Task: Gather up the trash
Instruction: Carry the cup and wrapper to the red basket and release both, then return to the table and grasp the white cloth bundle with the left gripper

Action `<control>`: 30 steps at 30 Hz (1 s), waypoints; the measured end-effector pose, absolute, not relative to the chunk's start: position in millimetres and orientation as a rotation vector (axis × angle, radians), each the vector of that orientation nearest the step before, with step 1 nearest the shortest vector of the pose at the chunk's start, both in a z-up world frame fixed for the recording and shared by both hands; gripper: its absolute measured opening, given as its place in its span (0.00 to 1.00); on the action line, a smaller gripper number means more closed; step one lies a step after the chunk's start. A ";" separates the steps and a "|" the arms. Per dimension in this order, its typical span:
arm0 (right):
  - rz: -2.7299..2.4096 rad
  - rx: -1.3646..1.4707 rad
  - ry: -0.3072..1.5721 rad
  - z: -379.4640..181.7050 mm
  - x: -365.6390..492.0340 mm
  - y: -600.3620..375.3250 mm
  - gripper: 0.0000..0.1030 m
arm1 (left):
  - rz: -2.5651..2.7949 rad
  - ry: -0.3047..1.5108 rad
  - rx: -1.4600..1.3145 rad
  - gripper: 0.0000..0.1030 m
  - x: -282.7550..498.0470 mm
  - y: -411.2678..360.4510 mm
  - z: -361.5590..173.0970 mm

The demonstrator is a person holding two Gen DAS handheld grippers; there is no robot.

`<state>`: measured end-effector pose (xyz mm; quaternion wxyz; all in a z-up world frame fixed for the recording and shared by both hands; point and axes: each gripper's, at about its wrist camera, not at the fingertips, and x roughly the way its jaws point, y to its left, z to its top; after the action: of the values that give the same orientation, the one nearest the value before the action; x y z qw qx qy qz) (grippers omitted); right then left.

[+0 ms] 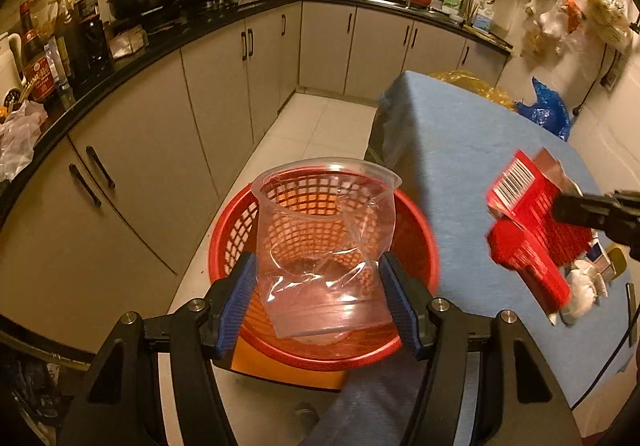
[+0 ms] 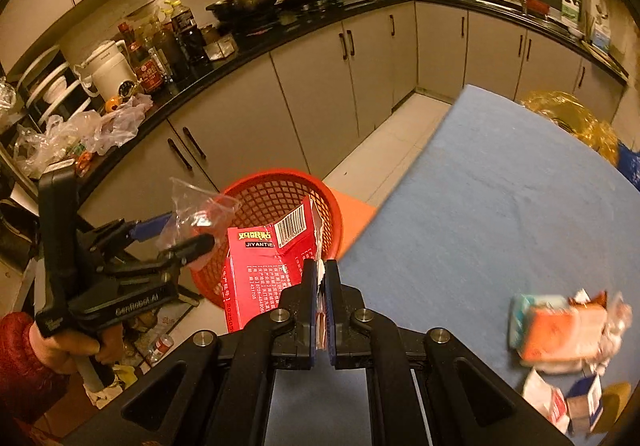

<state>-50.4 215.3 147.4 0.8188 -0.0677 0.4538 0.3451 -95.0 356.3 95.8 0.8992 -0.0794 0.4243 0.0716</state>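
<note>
Left gripper [image 1: 318,286] clamps a crumpled clear cup [image 1: 324,246] above the red basket [image 1: 416,242] beside the bench's edge; right gripper [image 2: 319,278] jaws pinch a red carton [image 2: 264,262].

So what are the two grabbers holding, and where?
The left gripper squeezes a clear cup by its sides, near the bottom. The right gripper pinches a red box by its torn edge.

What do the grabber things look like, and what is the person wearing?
Each gripper is black plastic with two flat fingers lined with ribbed blue pads and round silver bolts at the joints. The left gripper has a pistol-style handle with pale lettering along its side. The sleeve behind it is red and patterned. The right gripper looks the same. No cables show on them.
</note>
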 end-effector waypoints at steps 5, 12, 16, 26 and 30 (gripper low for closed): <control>0.716 -0.152 0.987 135.7 -32.1 243.6 0.04 | 0.131 0.889 -0.167 0.60 -87.0 367.3 87.6; 0.692 -0.158 1.010 122.6 -14.0 267.2 0.04 | 0.122 0.885 -0.180 0.65 -77.8 376.2 84.8; 0.681 -0.149 1.015 118.2 -8.2 271.5 0.10 | 0.114 0.881 -0.178 0.70 -74.9 378.3 85.4; 0.712 -0.102 1.004 129.4 -12.0 264.9 0.22 | 0.124 0.868 -0.225 0.74 -81.2 377.0 88.5; 0.716 -0.105 0.977 142.0 -23.9 247.9 0.28 | 0.153 0.822 -0.222 0.74 -96.6 370.1 102.4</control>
<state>-23.9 247.9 142.0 0.8209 -0.0491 0.4589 0.3363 -96.6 370.1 102.4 0.9079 -0.1074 0.3984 0.0740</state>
